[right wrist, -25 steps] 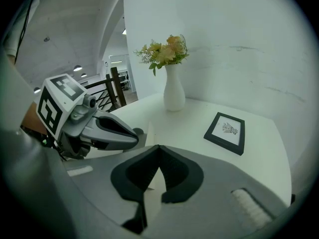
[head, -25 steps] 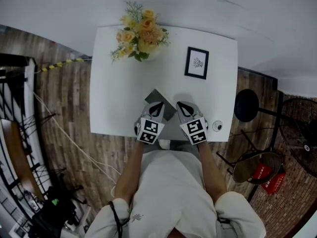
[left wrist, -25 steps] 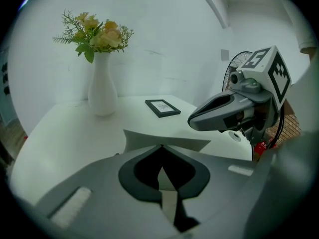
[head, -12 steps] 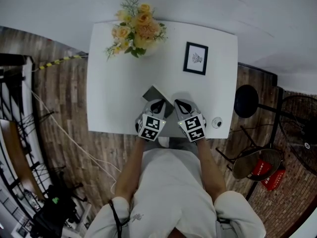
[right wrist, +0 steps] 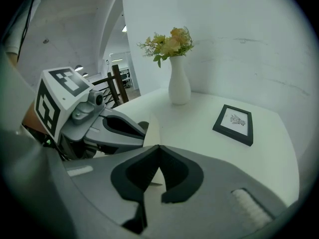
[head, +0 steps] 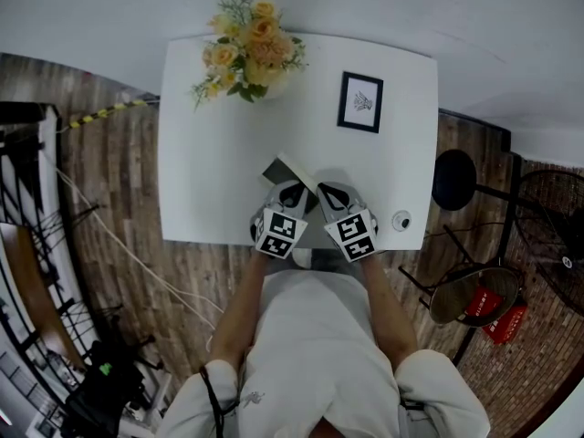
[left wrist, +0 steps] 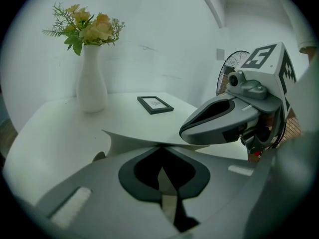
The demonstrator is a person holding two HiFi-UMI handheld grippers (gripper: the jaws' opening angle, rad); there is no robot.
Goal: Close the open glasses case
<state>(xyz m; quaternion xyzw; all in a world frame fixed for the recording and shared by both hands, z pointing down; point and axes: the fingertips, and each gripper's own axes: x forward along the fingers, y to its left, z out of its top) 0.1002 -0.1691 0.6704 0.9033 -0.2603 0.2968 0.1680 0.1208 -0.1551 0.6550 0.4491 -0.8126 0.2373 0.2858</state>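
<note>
Our left tongs (head: 290, 193) and right tongs (head: 330, 195) sit side by side at the near edge of the white desk (head: 210, 153), both clamped on the flap of the glasses case (head: 290, 172). We see the flap standing steeper than half a second ago. Flowers (head: 251, 48) and a picture frame (head: 360, 102) stand beyond, with plank floor (head: 119, 199) around the desk.

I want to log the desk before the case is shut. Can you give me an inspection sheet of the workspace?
Surface: white table on a wood floor.
Job's things: case at the near edge, lid raised, not shut.
Clutter: vase of flowers, frame, small round object at the near right corner.
Grippers: left gripper and right gripper both pinch the case's lid.
Cables: one cable on the floor, left of the table.
Surroundings: stool and fan to the right.
</note>
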